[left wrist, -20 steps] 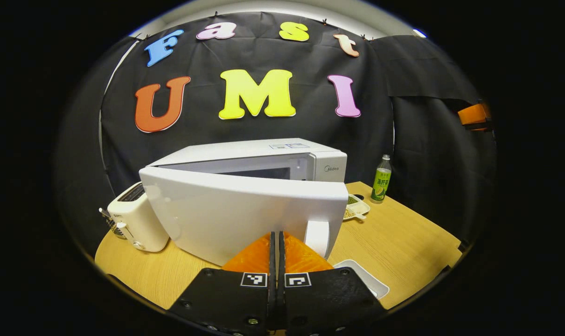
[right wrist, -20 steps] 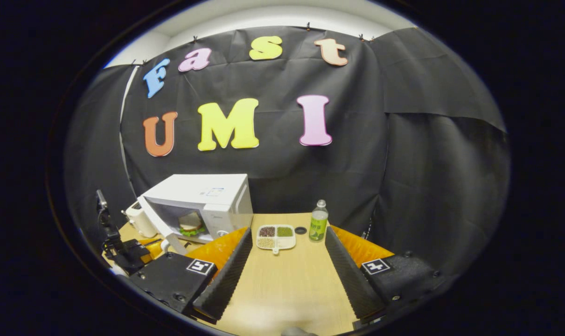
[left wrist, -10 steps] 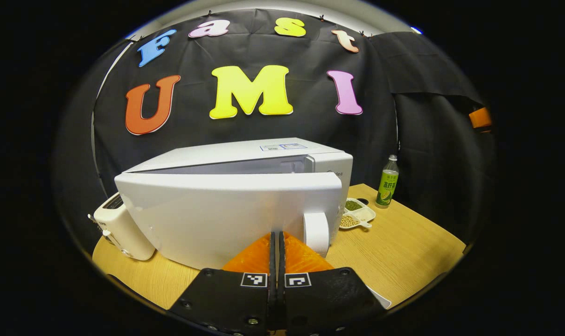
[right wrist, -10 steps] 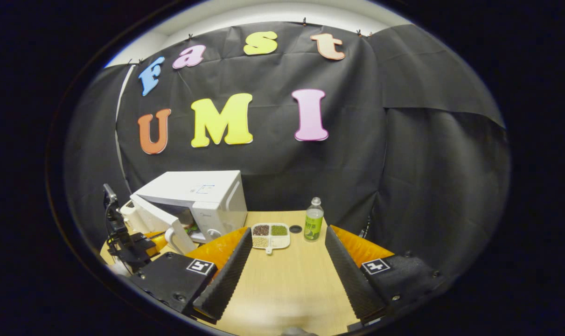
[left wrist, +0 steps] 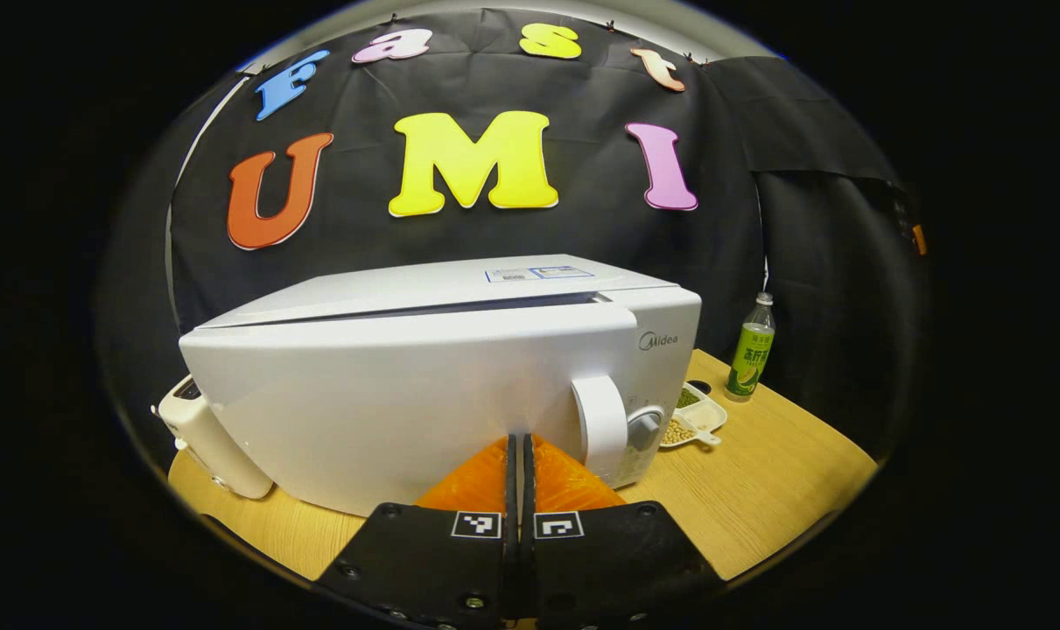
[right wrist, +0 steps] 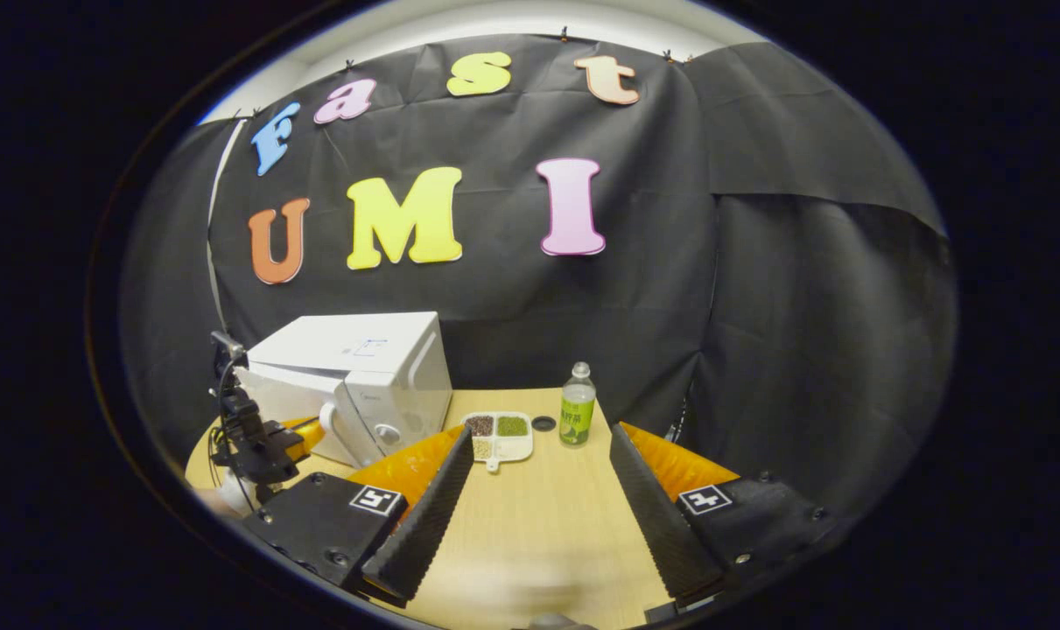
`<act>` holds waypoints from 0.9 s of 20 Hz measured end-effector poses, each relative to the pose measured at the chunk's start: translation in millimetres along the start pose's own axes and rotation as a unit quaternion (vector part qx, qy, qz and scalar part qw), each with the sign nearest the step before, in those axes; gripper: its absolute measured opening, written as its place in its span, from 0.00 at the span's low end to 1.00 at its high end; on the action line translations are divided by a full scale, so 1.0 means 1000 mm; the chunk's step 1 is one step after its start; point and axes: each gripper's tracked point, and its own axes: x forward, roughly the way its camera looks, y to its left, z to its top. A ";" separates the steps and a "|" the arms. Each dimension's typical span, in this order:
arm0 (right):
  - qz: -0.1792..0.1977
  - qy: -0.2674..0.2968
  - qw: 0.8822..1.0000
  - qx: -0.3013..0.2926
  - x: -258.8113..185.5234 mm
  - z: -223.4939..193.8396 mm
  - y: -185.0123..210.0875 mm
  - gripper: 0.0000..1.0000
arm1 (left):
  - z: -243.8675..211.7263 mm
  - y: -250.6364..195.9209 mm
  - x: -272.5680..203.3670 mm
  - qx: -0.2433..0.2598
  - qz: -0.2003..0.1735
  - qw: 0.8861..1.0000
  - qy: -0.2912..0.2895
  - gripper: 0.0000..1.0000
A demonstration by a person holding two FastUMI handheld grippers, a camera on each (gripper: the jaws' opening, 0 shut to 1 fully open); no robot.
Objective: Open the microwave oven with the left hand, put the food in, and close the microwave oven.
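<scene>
A green-labelled drink bottle stands on the wooden table, a divided snack tray just beside it, a white toaster well apart.

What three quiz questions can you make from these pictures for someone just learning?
1. True or false: the left tongs are shut, tips against the microwave door.
2. Which stands nearest the bottle?
A. toaster
B. divided dish
C. microwave handle
3. Fill in: the right tongs are ____ above the table.

Key: 1 true. 2 B, the divided dish. 3 open.
</scene>
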 end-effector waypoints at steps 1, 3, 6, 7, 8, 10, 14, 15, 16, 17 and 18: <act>0.000 0.001 1.000 0.001 0.000 0.000 -0.001 0.92 | 0.001 0.000 0.004 0.001 0.004 1.000 0.003 0.00; -0.002 0.004 1.000 0.002 0.002 -0.003 -0.004 0.92 | 0.001 0.001 0.005 -0.003 0.008 1.000 0.002 0.00; 0.001 0.007 1.000 0.004 0.001 -0.007 -0.006 0.92 | 0.002 0.000 0.005 -0.002 0.007 1.000 0.000 0.10; 0.000 0.008 1.000 0.003 0.001 -0.008 -0.008 0.92 | 0.002 0.000 0.005 -0.001 0.009 1.000 0.000 0.00; 0.000 0.009 1.000 0.002 0.002 -0.008 -0.007 0.92 | 0.003 0.000 0.006 -0.001 0.010 1.000 -0.001 0.00; 0.003 0.009 1.000 0.002 0.002 -0.008 -0.005 0.92 | 0.005 -0.001 0.010 -0.002 0.012 1.000 -0.003 0.00; 0.018 0.002 1.000 -0.005 0.001 -0.003 0.007 1.00 | 0.008 0.003 0.010 -0.015 0.033 0.999 0.013 0.00; 0.025 -0.003 1.000 -0.008 0.001 0.001 0.010 1.00 | 0.008 0.009 0.001 -0.009 0.047 0.999 0.013 0.00; 0.032 -0.009 0.999 -0.009 0.000 0.005 0.014 1.00 | 0.010 0.007 -0.008 -0.010 0.045 0.999 0.011 0.00; 0.041 -0.016 0.999 -0.011 0.000 0.008 0.017 1.00 | 0.014 0.016 -0.019 -0.011 0.066 0.998 0.010 0.35; 0.052 -0.021 0.998 -0.015 0.000 0.009 0.023 1.00 | 0.022 0.020 -0.033 -0.018 0.072 0.997 0.004 0.70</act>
